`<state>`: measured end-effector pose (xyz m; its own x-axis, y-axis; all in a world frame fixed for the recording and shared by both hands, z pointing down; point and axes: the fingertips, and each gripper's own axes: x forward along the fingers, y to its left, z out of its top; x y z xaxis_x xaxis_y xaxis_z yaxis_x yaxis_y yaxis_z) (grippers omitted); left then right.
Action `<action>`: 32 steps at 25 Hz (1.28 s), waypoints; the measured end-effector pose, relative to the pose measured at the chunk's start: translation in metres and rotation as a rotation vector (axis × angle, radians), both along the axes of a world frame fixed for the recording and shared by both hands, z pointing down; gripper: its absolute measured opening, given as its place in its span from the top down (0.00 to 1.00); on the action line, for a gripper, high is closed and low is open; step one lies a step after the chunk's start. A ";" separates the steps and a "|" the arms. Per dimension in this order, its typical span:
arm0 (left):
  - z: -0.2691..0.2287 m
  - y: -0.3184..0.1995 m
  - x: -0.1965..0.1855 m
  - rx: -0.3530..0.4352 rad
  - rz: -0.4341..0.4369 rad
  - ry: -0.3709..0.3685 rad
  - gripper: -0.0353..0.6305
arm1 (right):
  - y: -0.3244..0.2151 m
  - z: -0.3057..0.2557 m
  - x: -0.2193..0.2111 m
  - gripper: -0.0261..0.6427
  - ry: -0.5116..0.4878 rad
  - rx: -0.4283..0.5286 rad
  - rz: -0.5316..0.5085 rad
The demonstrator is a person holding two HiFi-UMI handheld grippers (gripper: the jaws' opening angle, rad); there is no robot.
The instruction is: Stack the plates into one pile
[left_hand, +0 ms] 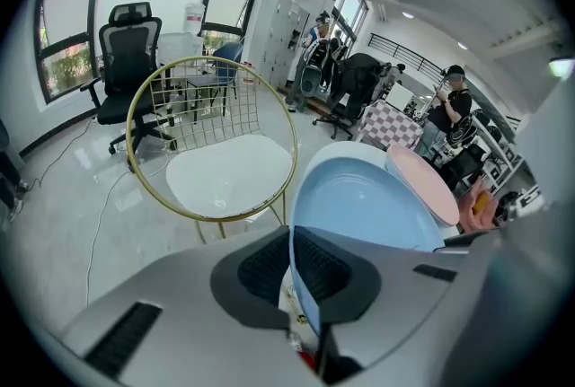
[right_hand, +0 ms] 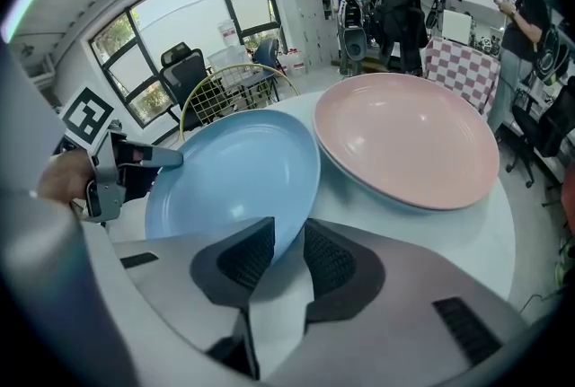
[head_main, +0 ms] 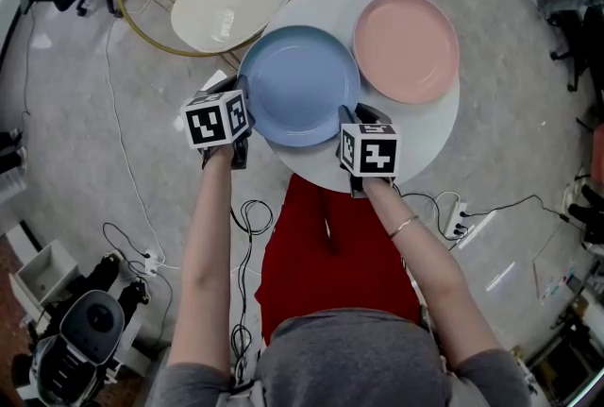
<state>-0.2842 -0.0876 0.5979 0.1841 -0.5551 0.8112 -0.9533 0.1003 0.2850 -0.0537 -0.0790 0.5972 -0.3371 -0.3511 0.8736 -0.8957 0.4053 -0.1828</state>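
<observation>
Both bare forearms reach forward from the body, the left forearm [head_main: 209, 245] almost straight ahead and the right forearm [head_main: 425, 254] angled inward. Each holds its tool tipped steeply down. The left hand-held gripper [left_hand: 292, 240] has its jaws clamped on the rim of the blue plate [left_hand: 368, 210]. The right hand-held gripper [right_hand: 286, 241] has its jaws apart, with that same rim between them.
</observation>
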 end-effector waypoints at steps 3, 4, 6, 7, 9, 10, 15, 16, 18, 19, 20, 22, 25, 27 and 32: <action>-0.004 0.003 -0.002 0.003 -0.005 -0.008 0.91 | 0.000 -0.001 -0.002 0.79 0.003 0.000 -0.009; -0.006 0.004 -0.003 0.003 -0.007 -0.009 0.91 | 0.001 -0.002 -0.003 0.79 0.002 0.001 -0.013; -0.010 0.008 -0.006 0.005 -0.016 -0.009 0.91 | 0.002 -0.006 -0.005 0.79 -0.004 0.006 -0.018; -0.013 0.010 -0.007 0.009 -0.021 -0.009 0.91 | 0.003 -0.007 -0.006 0.79 -0.008 0.009 -0.020; -0.020 0.015 -0.008 0.023 -0.031 -0.011 0.91 | 0.006 -0.011 -0.007 0.80 -0.015 0.016 -0.025; -0.025 0.017 -0.008 0.032 -0.035 -0.013 0.91 | 0.008 -0.013 -0.007 0.80 -0.017 0.020 -0.028; -0.048 0.017 -0.007 0.061 -0.032 -0.026 0.91 | 0.007 -0.030 -0.007 0.80 -0.029 0.047 -0.029; -0.053 0.015 -0.006 0.068 -0.030 -0.028 0.91 | 0.006 -0.034 -0.006 0.80 -0.032 0.054 -0.025; -0.061 0.011 -0.003 0.084 -0.023 -0.031 0.91 | 0.003 -0.042 -0.002 0.80 -0.036 0.070 -0.018; -0.065 0.009 0.000 0.093 -0.018 -0.032 0.91 | 0.002 -0.046 0.000 0.80 -0.037 0.078 -0.016; -0.070 0.007 0.003 0.103 -0.013 -0.032 0.91 | 0.001 -0.049 0.003 0.80 -0.039 0.086 -0.012; -0.078 0.000 0.011 0.121 0.000 -0.032 0.91 | -0.003 -0.056 0.011 0.80 -0.039 0.102 0.000; -0.086 -0.012 0.026 0.135 0.028 -0.030 0.91 | -0.009 -0.064 0.026 0.80 -0.038 0.122 0.027; -0.092 -0.022 0.038 0.147 0.052 -0.027 0.91 | -0.014 -0.069 0.038 0.80 -0.036 0.133 0.049; -0.101 -0.052 0.075 0.169 0.120 -0.019 0.91 | -0.028 -0.076 0.073 0.80 -0.029 0.154 0.118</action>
